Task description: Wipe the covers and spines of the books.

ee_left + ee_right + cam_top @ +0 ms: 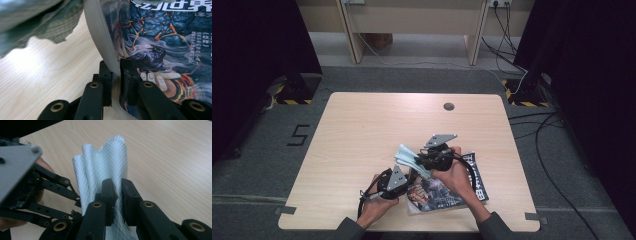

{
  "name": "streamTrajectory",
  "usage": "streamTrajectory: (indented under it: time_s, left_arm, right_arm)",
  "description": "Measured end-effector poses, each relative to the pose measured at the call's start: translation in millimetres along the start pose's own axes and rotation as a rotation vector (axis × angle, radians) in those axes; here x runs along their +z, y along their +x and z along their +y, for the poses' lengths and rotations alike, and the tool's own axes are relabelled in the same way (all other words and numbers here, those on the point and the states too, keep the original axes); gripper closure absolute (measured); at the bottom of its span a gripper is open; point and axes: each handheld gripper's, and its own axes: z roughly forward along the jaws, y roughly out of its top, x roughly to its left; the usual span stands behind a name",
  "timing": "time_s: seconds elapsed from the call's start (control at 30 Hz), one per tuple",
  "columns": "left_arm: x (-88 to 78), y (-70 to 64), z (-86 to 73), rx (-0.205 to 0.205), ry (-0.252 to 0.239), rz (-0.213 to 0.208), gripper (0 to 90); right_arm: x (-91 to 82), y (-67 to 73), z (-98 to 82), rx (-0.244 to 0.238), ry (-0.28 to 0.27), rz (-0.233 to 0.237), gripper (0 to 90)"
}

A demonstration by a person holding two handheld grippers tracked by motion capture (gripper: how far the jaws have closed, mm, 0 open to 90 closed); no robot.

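Your left gripper (115, 72) pinches the book (160, 45) edge; your right gripper (117, 192) clamps the white mesh sleeve (105, 165) just above it.

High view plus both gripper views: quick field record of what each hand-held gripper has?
left hand-held gripper: shut on the book, jaws pinching its page edge
right hand-held gripper: shut on the white mesh sleeve, held up off the table
book position: near front edge of the wooden table, cover lifted
mesh position: above the book, between the two grippers
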Motion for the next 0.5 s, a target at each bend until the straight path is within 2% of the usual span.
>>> streamTrajectory:
  time_s: [0.07, 0.13, 0.27, 0.4, 0.5]
  left_arm:
    - [0.1, -0.2, 0.0, 0.001, -0.001, 0.002, 79.8]
    - [0.2, 0.0, 0.0, 0.000, 0.000, 0.001, 79.8]
    - [0.6, 0.4, -0.2, 0.000, 0.000, 0.000, 79.6]
    - [0.2, 0.3, 0.1, 0.002, 0.001, 0.000, 79.6]
    - [-0.1, 0.1, 0.5, 0.009, 0.001, 0.002, 79.6]
  right_arm:
    - [0.1, 0.6, 0.5, -0.009, 0.001, 0.002, 82.0]
    - [-0.1, -2.3, -0.8, 0.013, 0.001, 0.015, 82.0]
    - [-1.1, -13.8, -5.7, 0.030, 0.013, -0.010, 81.9]
    - [-3.6, -32.0, -14.2, 0.068, 0.032, -0.050, 81.9]
    - [-7.2, -49.5, -24.2, 0.102, 0.054, -0.097, 81.9]
